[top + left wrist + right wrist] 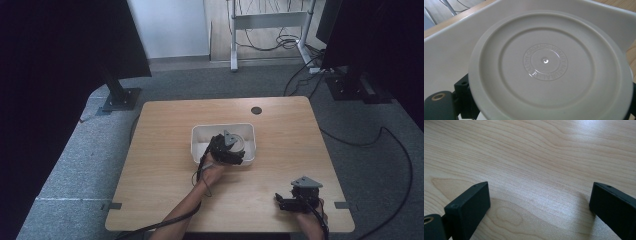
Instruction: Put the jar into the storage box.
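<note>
A round white plate [544,65] with raised lettering at its centre leans tilted inside a white rectangular bin [222,126]. In the high view the plate [242,142] shows at the bin's right half. My left gripper [226,148] reaches into the bin, close up against the plate. Its jaws stand wide apart, and the plate's lower rim covers most of them, so any contact is hidden. My right gripper [285,201] rests low over the table near the front right edge, open [540,195], with bare wood between its fingers [469,205].
The wooden table [165,150] has a dark round grommet [256,110] at the back. Black stands [117,95] and cables lie on the carpet around it. The bin's white wall [449,50] rises behind the plate.
</note>
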Demonstrator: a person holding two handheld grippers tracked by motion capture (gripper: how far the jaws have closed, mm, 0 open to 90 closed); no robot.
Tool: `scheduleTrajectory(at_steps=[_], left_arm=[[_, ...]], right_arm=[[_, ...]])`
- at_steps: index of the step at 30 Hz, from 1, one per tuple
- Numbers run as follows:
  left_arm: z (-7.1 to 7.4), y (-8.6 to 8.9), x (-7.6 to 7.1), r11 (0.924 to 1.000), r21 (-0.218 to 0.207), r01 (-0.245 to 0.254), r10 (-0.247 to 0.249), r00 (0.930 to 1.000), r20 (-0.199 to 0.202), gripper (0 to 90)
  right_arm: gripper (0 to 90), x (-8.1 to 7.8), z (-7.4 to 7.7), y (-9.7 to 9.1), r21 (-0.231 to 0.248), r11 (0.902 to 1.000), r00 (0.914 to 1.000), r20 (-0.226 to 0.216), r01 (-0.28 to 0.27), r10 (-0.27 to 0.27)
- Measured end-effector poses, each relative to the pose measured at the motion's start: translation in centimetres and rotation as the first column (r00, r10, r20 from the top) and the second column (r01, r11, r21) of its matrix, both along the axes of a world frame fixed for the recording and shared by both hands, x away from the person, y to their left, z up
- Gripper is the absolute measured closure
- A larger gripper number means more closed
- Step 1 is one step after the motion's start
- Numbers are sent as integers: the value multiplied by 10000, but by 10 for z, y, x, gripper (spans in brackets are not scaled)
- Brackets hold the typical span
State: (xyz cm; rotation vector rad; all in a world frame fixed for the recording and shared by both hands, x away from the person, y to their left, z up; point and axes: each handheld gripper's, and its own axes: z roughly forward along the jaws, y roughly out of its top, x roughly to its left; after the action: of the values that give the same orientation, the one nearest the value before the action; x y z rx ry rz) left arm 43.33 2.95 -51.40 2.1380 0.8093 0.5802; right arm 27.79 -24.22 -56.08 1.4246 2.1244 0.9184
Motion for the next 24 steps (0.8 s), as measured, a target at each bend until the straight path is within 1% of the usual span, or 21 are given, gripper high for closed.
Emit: scheduleTrajectory(at_steps=[6,12,15,18,24], left_arm=[[-6,-2,-2,9996,191,-190,193,9997,-138,99],[-7,-1,-1,9990,-65,-439,436,9984,-363,99],[-7,2,1,9973,-381,-632,605,9958,-690,98],[-8,5,3,9956,-616,-705,648,9938,-904,97],[-8,5,4,9961,-605,-642,585,9940,-926,93]], right_arm=[[28,0,0,0,1,10000,10000,0,-1,1],[29,0,0,0,-4,10000,10000,-5,-9,9],[29,0,0,0,-1,10000,10000,-6,-15,15],[28,0,0,0,2,10000,10000,1,-8,8],[29,0,0,0,8,10000,10000,9,-5,5]])
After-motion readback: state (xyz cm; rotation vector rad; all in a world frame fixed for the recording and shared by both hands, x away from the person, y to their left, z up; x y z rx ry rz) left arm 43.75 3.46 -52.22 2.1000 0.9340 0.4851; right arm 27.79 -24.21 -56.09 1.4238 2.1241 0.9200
